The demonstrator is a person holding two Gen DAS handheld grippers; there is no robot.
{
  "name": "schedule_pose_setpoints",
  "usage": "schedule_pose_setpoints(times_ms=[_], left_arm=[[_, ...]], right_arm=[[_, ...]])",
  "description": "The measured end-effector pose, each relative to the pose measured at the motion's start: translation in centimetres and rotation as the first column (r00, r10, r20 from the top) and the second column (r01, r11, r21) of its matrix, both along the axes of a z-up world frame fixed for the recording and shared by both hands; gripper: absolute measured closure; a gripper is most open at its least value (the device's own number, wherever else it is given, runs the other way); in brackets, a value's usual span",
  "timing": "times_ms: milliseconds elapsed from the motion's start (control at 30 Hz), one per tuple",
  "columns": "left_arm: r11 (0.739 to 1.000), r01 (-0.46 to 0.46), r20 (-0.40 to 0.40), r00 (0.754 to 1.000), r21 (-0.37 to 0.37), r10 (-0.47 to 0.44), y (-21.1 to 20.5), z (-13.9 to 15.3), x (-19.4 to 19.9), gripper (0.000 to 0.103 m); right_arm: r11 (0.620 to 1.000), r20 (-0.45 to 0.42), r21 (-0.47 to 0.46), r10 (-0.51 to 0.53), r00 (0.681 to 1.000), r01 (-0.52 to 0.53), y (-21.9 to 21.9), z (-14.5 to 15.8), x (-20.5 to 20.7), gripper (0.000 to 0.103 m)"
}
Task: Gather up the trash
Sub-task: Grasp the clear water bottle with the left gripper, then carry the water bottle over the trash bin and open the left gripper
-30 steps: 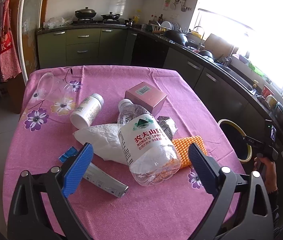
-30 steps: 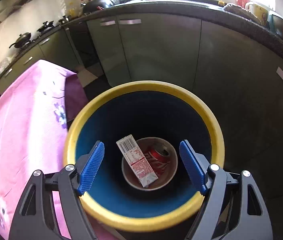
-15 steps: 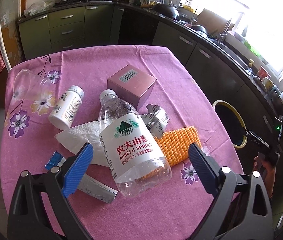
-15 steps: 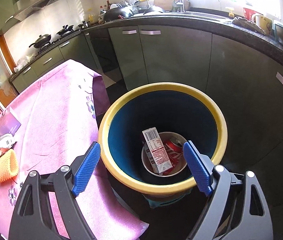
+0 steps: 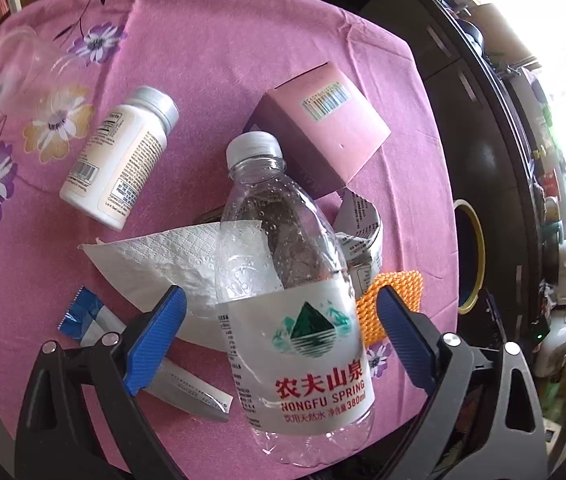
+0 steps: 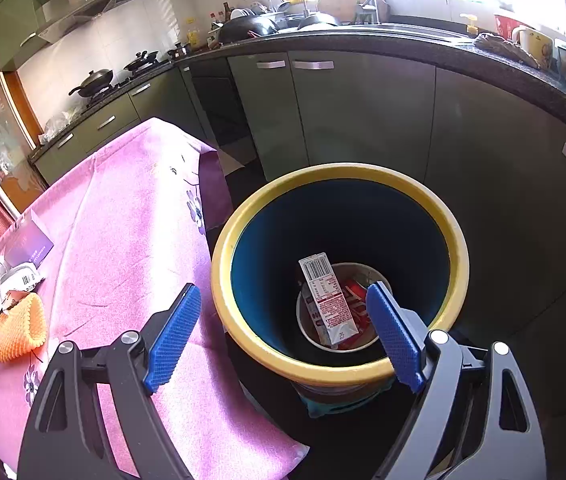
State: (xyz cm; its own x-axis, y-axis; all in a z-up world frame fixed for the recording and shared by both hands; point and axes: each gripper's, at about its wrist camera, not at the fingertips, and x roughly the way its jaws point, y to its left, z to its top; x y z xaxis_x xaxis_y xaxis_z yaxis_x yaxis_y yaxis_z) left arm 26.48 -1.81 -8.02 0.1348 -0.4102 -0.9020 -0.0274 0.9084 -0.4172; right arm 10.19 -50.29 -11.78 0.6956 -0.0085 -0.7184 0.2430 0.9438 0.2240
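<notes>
A clear Nongfu Spring water bottle lies on the pink tablecloth between the wide-open fingers of my left gripper, not clamped. Around it lie a white tissue, a white pill bottle, a pink box, an orange foam net, crumpled paper and a blue-and-silver wrapper. My right gripper is open and empty above the yellow-rimmed blue trash bin, which holds a carton and a red can in a bowl.
A clear plastic cup lies at the table's far left. The bin also shows beside the table's right edge in the left wrist view. Dark kitchen cabinets and a cluttered counter run behind the bin.
My left gripper has moved down and in over the water bottle, which now lies between its fingers. My right gripper has risen and drawn back from the bin, still open.
</notes>
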Motion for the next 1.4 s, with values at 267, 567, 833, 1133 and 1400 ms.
schedule_pose_setpoints(times_ms=[267,567,833,1133,1400], left_arm=[[0.999,0.022,-0.063,0.998,0.024,-0.021,-0.6,-1.3,1.4,0.026],[0.995,0.074,-0.039,0.997,0.074,-0.071,-1.1,-0.7,1.3,0.040],[0.990,0.104,0.017,0.994,0.094,-0.106,-1.2,0.3,0.9,0.041],[0.988,0.117,0.110,0.986,0.102,-0.128,-1.3,3.3,-0.1,0.041],[0.949,0.301,0.224,0.923,0.091,-0.314,-7.4,7.8,-3.2,0.040]], right_arm=[[1.000,-0.012,0.007,0.008,1.000,-0.008,0.1,-0.2,0.4,0.019],[1.000,-0.012,0.012,0.025,1.000,-0.024,0.3,-0.3,0.7,0.019],[1.000,-0.003,0.011,0.027,1.000,-0.027,0.3,0.0,0.7,0.019],[0.999,0.008,0.011,0.031,0.999,-0.031,0.4,0.4,0.3,0.019],[1.000,0.064,-0.003,0.019,0.998,-0.019,-0.2,2.5,-1.2,0.019]])
